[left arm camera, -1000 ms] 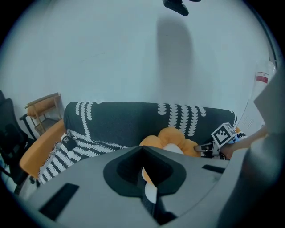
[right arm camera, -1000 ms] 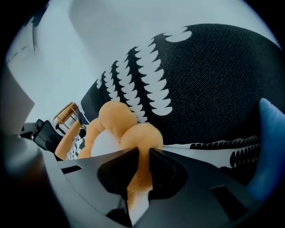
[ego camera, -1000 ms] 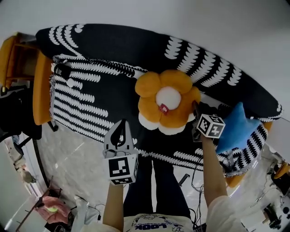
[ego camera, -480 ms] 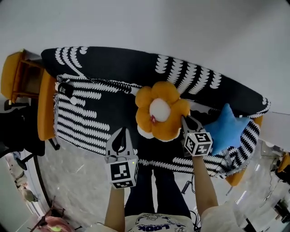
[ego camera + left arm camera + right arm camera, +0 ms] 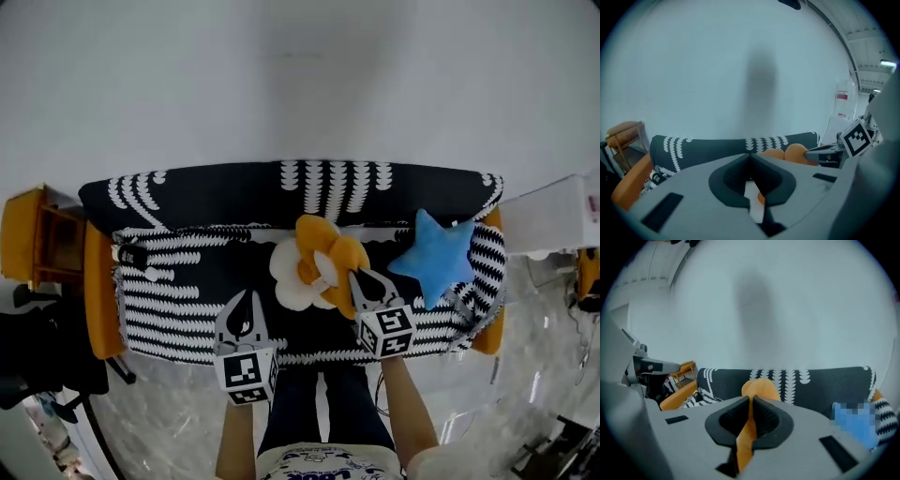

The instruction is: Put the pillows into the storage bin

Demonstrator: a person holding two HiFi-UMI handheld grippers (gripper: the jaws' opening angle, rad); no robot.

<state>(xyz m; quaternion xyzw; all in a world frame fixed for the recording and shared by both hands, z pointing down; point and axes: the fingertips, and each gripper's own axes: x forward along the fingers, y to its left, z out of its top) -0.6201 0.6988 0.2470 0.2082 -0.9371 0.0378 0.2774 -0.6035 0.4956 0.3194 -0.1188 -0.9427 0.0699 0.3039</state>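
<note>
An orange and white flower pillow [image 5: 314, 262] hangs folded above the black-and-white sofa seat [image 5: 187, 291]. My right gripper [image 5: 354, 275] is shut on the pillow's orange edge. Its jaws have just been closing, with orange fabric [image 5: 746, 432] pinched between them. A blue star pillow [image 5: 436, 255] leans at the sofa's right end, apart from both grippers. To the pillow's left, my left gripper [image 5: 246, 296] hovers over the seat front with its jaws together and nothing in them. The left gripper view shows the orange petals [image 5: 787, 152] and the right gripper [image 5: 820, 152] beyond my left gripper [image 5: 750, 155].
The sofa backrest [image 5: 234, 192] runs along a pale wall. An orange wooden side table [image 5: 23, 244] stands at the left. A white cabinet [image 5: 562, 211] is at the right. A small black and white object [image 5: 131, 255] lies on the seat's left end. Marble floor [image 5: 169, 403] lies below.
Both grippers have risen. The flower pillow came up off the sofa seat and folded, hanging from the right gripper. The head view has tilted up and shows more wall.
</note>
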